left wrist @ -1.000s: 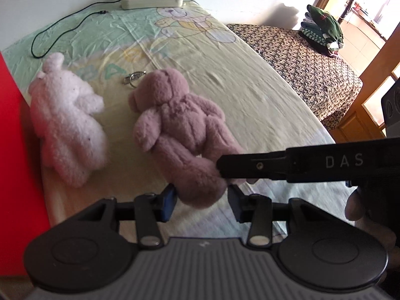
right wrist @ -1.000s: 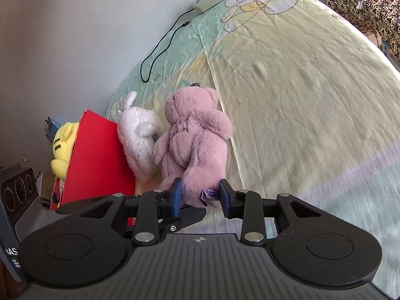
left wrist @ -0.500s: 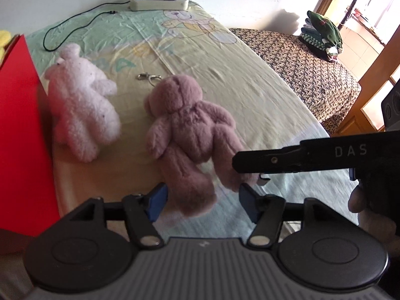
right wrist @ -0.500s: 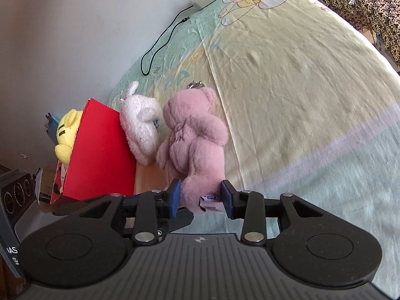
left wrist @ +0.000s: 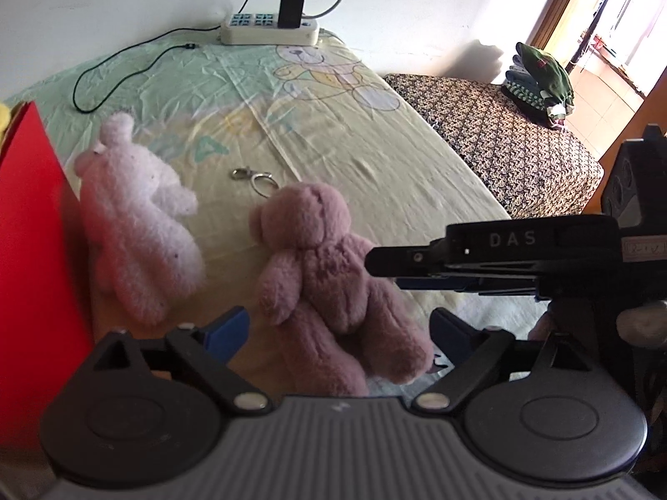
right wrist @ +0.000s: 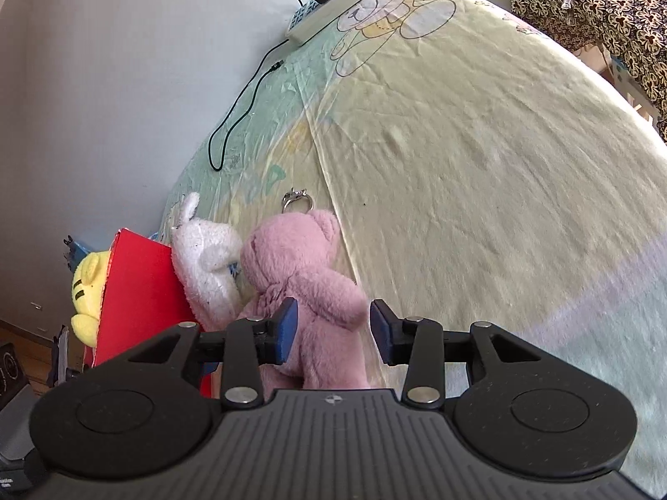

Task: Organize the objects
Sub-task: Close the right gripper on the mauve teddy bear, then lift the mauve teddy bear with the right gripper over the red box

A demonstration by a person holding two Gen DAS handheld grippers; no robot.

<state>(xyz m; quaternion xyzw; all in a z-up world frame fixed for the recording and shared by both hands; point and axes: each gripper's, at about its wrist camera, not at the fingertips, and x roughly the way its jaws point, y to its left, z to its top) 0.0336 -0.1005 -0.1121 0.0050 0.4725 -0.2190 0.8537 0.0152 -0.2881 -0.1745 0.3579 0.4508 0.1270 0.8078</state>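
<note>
A pink teddy bear (left wrist: 325,275) lies on the bedsheet (left wrist: 375,158), its head toward the wall. My left gripper (left wrist: 339,329) is opening; its jaws stand wide on either side of the bear's legs without pressing them. The right gripper (right wrist: 333,327) is also opening, with the bear (right wrist: 300,275) between its jaws, and the right pad stands clear of the fur. From the left wrist view that gripper (left wrist: 383,262) reaches in from the right over the bear's hip. A white plush (left wrist: 137,225) lies left of the bear, against a red box (left wrist: 33,250).
A metal key ring (left wrist: 254,177) lies just beyond the bear's head. A power strip (left wrist: 269,29) and a black cable (left wrist: 104,71) sit by the wall. A yellow plush (right wrist: 87,291) shows behind the red box (right wrist: 137,291). A patterned bed (left wrist: 492,133) with folded clothes (left wrist: 537,79) lies to the right.
My left gripper was shut on the bear's leg and has opened wide, letting it go. The right gripper's jaws have widened and moved from the bear's foot up around its body.
</note>
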